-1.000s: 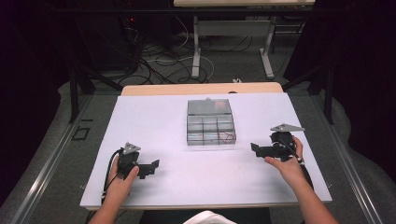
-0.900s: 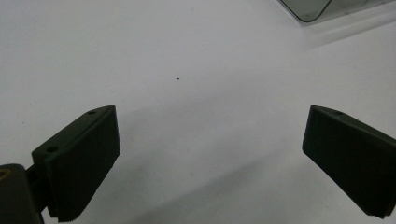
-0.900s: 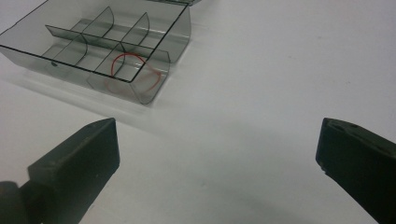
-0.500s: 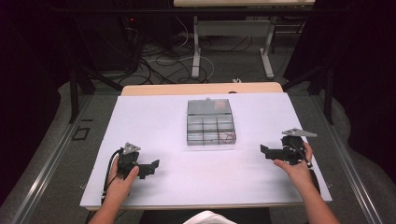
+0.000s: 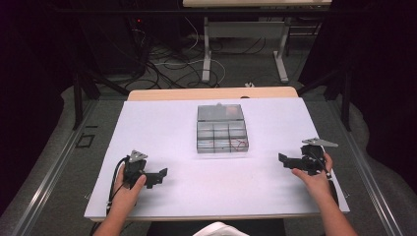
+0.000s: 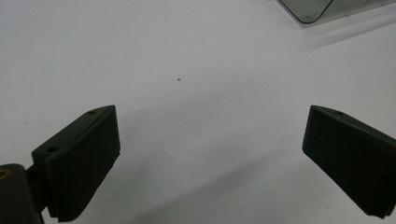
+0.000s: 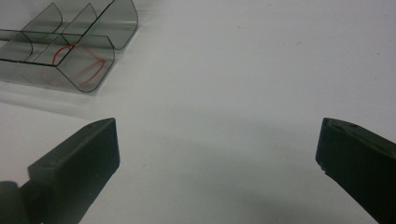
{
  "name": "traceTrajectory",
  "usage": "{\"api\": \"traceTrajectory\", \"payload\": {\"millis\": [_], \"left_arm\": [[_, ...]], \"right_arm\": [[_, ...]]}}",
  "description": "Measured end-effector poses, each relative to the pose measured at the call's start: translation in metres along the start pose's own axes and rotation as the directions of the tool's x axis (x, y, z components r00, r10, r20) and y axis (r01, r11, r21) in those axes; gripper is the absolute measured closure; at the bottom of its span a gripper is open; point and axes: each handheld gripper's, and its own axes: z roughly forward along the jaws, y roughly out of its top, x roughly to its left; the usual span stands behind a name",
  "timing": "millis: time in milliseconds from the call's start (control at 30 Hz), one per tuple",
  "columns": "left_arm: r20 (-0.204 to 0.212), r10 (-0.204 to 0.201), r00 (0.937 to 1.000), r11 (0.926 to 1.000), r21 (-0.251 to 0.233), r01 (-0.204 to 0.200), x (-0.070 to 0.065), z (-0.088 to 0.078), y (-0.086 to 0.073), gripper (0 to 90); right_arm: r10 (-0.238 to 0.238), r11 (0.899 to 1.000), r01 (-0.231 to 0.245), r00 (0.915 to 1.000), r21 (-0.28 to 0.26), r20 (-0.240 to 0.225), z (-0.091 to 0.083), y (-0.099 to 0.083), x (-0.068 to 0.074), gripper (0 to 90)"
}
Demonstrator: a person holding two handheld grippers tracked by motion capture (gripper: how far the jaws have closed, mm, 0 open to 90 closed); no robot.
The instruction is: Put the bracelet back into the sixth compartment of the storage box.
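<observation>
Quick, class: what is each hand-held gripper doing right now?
Left hand-held gripper: open, holding nothing.
Right hand-held gripper: open, holding nothing.

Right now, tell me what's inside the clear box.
The box is split into compartments. A thin red wire lies in a near corner one, seen in the right gripper view. The far section shows something pale, too blurred to identify. The others look empty.
</observation>
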Motion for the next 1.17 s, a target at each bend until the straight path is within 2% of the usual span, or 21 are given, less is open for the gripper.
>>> {"api": "traceTrajectory", "payload": {"millis": [167, 500, 1167], "left_arm": [[0.001, 0.001, 1.0000, 1.0000, 0.001, -0.001, 0.000, 0.000, 0.000, 4.4], [0.001, -0.009, 1.0000, 0.9999, -0.005, 0.009, 0.000, 0.000, 0.000, 4.4], [-0.001, -0.002, 1.0000, 1.0000, -0.001, 0.002, 0.002, 0.000, 0.000, 4.4]], "right_arm": [[0.031, 1.000, -0.031, 0.9994, 0.004, 0.016, 0.001, -0.003, -0.007, 0.0], [0.051, 0.999, -0.052, 0.9978, 0.017, 0.042, 0.006, -0.009, -0.016, 0.0], [0.048, 0.999, -0.049, 0.9979, 0.024, 0.043, 0.010, -0.012, -0.018, 0.0]]}}
